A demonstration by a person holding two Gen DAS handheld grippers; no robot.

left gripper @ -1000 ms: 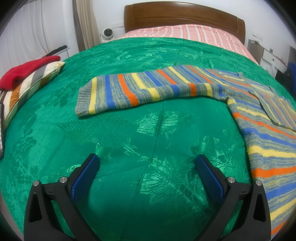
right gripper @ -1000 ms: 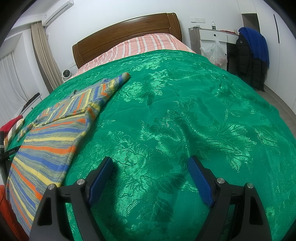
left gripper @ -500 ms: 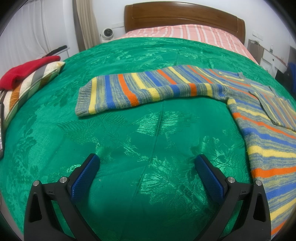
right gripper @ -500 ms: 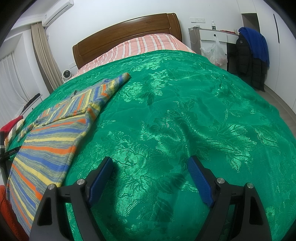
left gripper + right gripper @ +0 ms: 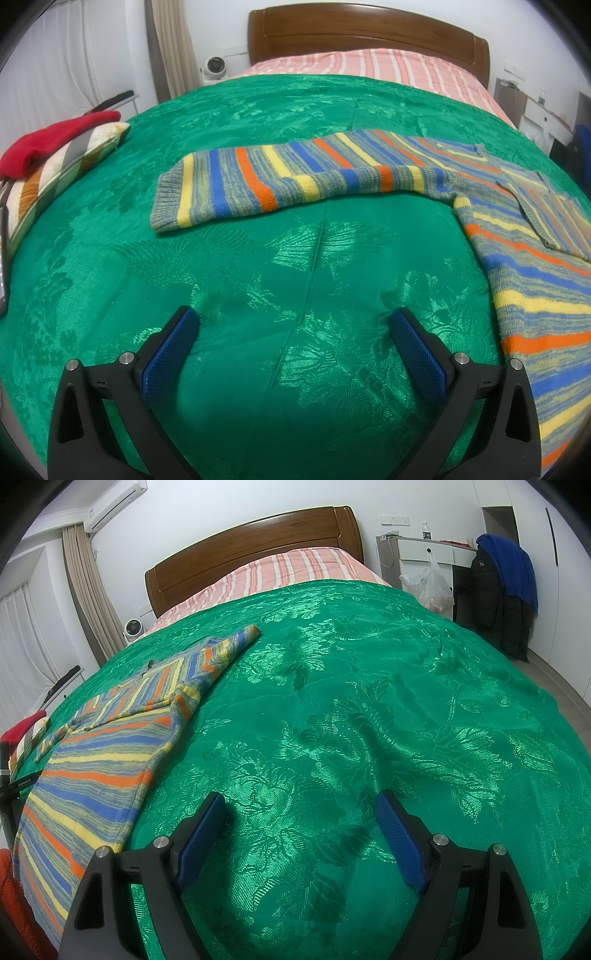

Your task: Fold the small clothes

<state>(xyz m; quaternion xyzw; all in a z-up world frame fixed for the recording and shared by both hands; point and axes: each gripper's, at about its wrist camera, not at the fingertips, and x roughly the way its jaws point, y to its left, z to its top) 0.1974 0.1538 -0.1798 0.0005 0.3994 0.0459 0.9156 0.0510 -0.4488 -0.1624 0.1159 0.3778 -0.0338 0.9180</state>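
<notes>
A small knitted sweater [image 5: 524,258] with blue, yellow, orange and grey stripes lies flat on the green bedspread [image 5: 258,266]. One sleeve [image 5: 280,181] stretches out to the left in the left wrist view. In the right wrist view the sweater [image 5: 96,771] fills the left side, its other sleeve [image 5: 221,653] pointing toward the headboard. My left gripper [image 5: 293,317] stands open over bare bedspread, below the sleeve and left of the sweater's body. Equally open, my right gripper [image 5: 299,805] hovers over the bedspread [image 5: 369,720] just right of the sweater's hem, with nothing between its fingers.
A striped cushion [image 5: 62,166] with a red garment [image 5: 48,140] on it lies at the bed's left edge. The wooden headboard [image 5: 369,33] and a pink striped sheet [image 5: 369,66] are at the far end. A white desk [image 5: 428,554] and dark jackets [image 5: 498,590] stand right of the bed.
</notes>
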